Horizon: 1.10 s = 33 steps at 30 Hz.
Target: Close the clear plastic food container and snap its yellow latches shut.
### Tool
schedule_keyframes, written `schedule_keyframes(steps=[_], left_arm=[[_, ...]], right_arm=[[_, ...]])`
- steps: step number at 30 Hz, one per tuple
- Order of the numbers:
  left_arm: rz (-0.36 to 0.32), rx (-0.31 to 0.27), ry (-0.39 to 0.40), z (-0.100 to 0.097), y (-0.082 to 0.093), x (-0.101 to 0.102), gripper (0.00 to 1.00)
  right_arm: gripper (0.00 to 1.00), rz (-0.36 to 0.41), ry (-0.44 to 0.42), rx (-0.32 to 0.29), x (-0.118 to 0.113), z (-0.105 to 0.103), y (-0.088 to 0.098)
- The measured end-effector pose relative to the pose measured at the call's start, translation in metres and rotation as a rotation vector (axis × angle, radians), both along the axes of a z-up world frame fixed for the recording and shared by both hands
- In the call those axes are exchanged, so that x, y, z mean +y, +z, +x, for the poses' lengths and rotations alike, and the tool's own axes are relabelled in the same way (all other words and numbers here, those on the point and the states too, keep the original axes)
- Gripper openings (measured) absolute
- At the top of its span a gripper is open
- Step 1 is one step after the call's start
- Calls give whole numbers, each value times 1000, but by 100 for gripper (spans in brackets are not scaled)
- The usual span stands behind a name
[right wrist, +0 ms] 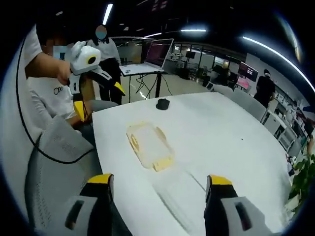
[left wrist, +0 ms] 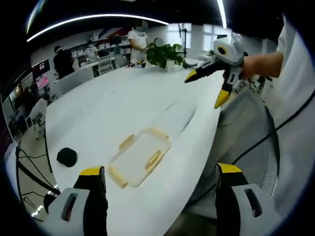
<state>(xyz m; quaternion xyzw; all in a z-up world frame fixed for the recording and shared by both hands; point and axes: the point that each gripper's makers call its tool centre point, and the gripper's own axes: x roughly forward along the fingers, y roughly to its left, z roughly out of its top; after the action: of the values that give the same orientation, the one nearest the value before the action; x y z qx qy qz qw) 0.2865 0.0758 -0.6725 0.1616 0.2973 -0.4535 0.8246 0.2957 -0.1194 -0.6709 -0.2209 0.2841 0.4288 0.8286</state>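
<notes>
On the white table (left wrist: 98, 105) lies a clear flat lid with yellow latches (left wrist: 140, 156), also in the right gripper view as the lid (right wrist: 149, 145). Just beyond it sits a faint clear container (left wrist: 174, 117), seen nearer as the container (right wrist: 174, 196) in the right gripper view. My left gripper (left wrist: 160, 169) hovers open above the table's near edge, short of the lid; from the other side it shows as the left gripper (right wrist: 98, 101), held in a hand. My right gripper (right wrist: 160, 179) is open over the container, and appears as the right gripper (left wrist: 205, 90) held up off the table's edge.
A black rounded object (left wrist: 66, 156) rests on the table past the lid (right wrist: 162, 103). A grey mesh chair (left wrist: 251, 132) stands at the table edge by the person. A potted plant (left wrist: 165, 53) sits at the far end. A laptop on a stand (right wrist: 147, 59) is behind.
</notes>
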Motion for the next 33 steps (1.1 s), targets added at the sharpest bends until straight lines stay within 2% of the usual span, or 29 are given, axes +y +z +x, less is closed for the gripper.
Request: schedule_keyframes(steps=[6,13,17,22,27,33], left_arm=[[25,6,-16,9,-6,6,87],[84,-11,-92,15,-16,9,86],[88,-9,-120,21,-21,11,86],[124,-1,-147,30,-28,19,85],[133,-20,-190,39,-31,22,81],[135,-13,-226,48,-38,21,80]], right_arm=[[74,-16,21,3,2,8,-5],[74,-25,52,19,11,15,-14],[73,-54,81,24,14,18,-22],[72,-71,113,19,20,24,-26],[70,-111,160,12,27,29,-35],[68,-135,194,14,32,35,-42]])
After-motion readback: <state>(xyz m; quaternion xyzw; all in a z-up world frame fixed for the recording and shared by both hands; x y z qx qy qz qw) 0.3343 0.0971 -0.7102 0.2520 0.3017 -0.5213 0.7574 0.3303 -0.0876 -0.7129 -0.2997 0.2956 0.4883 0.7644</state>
